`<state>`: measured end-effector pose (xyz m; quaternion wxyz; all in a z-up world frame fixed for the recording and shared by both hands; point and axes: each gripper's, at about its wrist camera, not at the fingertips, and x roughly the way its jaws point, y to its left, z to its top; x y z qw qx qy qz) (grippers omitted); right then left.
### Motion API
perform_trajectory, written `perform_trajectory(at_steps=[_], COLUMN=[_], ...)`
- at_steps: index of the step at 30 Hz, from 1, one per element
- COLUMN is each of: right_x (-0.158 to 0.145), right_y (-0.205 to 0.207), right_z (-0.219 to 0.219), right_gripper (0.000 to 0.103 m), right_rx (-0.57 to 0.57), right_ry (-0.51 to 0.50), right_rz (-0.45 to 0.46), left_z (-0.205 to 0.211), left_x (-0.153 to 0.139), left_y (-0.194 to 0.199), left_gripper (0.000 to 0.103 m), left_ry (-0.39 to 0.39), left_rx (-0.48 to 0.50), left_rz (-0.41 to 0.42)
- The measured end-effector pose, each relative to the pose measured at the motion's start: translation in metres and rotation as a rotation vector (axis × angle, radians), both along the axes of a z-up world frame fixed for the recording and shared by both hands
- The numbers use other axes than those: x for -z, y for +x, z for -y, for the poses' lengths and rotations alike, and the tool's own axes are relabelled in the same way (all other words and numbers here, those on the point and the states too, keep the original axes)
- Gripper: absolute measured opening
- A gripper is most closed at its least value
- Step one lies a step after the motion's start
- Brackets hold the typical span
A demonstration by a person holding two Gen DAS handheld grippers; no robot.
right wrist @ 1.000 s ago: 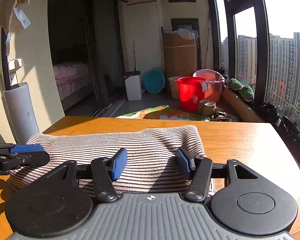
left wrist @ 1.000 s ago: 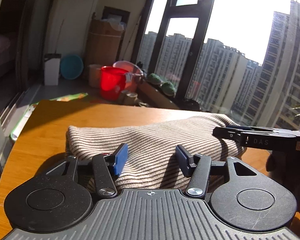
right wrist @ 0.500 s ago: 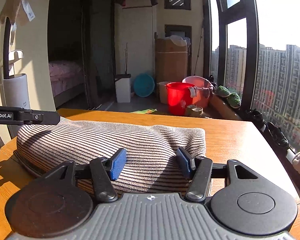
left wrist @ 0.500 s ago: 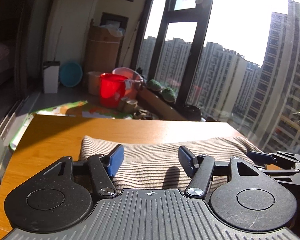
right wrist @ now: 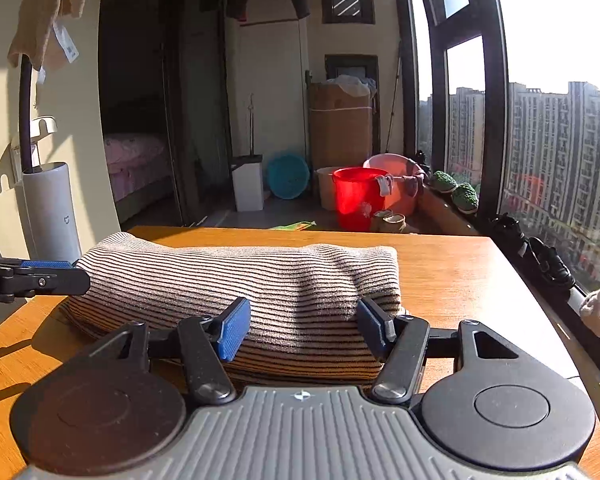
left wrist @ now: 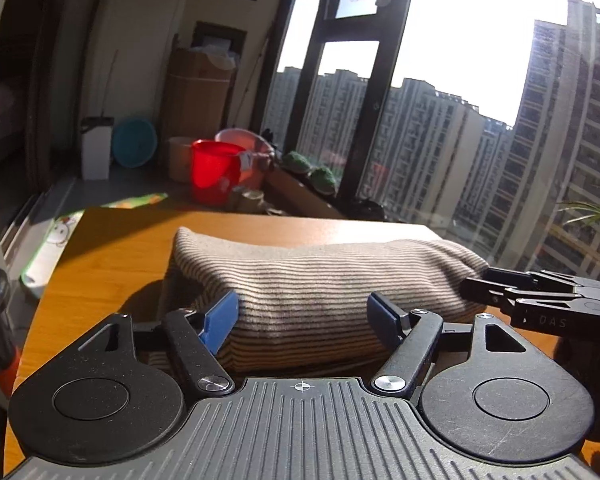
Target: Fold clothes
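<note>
A folded garment [left wrist: 320,276] with thin brown and cream stripes lies as a thick bundle on the wooden table [left wrist: 112,264]. My left gripper [left wrist: 302,314] sits at the bundle's near edge. Its jaws are opening, and the fold lies between the blue pads without being pressed. In the right wrist view the same garment [right wrist: 260,276] lies across the table [right wrist: 460,276]. My right gripper [right wrist: 303,320] straddles the bundle's near right part, jaws opening, pads off the cloth. Each gripper shows in the other's view: the right gripper [left wrist: 540,300] at the bundle's right end, the left gripper [right wrist: 32,280] at its left end.
Beyond the table's far edge, a red bucket [right wrist: 358,196], a pink basin [right wrist: 396,164], a teal basin [right wrist: 288,176] and a tall cardboard box [right wrist: 340,124] stand on the floor. A big window [left wrist: 480,100] runs along the right. A white cylinder [right wrist: 50,212] stands left.
Both pairs of jaws have widened. The garment has gone from a flatter spread to a thicker, tidier bundle. Each gripper has shifted along the near edge, and the other gripper now shows lower, at the bundle's end.
</note>
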<state>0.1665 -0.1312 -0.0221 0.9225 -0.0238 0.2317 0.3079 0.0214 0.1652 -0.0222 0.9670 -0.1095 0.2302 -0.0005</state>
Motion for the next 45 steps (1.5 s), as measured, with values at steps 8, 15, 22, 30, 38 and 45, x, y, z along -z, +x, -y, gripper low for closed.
perform_trajectory(at_steps=[8,15,22,30,38,45], right_x=[0.011,0.014,0.016,0.015,0.014,0.010], right_y=[0.015,0.049,0.048,0.050,0.038,0.035], right_z=[-0.007,-0.019,-0.023,-0.031,-0.037,-0.006], right_gripper=[0.062,0.064,0.073,0.082,0.089,0.089], right_rx=[0.000,0.033,0.004,-0.039,-0.007,0.184], right_ry=[-0.072,-0.118,-0.131,-0.164,-0.190,0.007], right_rz=[-0.008,0.027,0.048,0.046,0.124,0.051], left_z=[-0.015,-0.018,-0.001,0.015,0.028,0.042], left_x=[0.025,0.028,-0.001,0.015,0.017,0.015], left_y=[0.025,0.065,0.036,0.070,0.073,0.067], left_gripper=[0.078,0.078,0.074,0.084,0.088,0.095], left_ry=[-0.045,-0.029,0.019,0.033,0.108,0.152], left_rx=[-0.019,-0.012,-0.047,0.019,-0.001,-0.045], left_rz=[-0.078,-0.066,0.075,0.061,0.076,0.072])
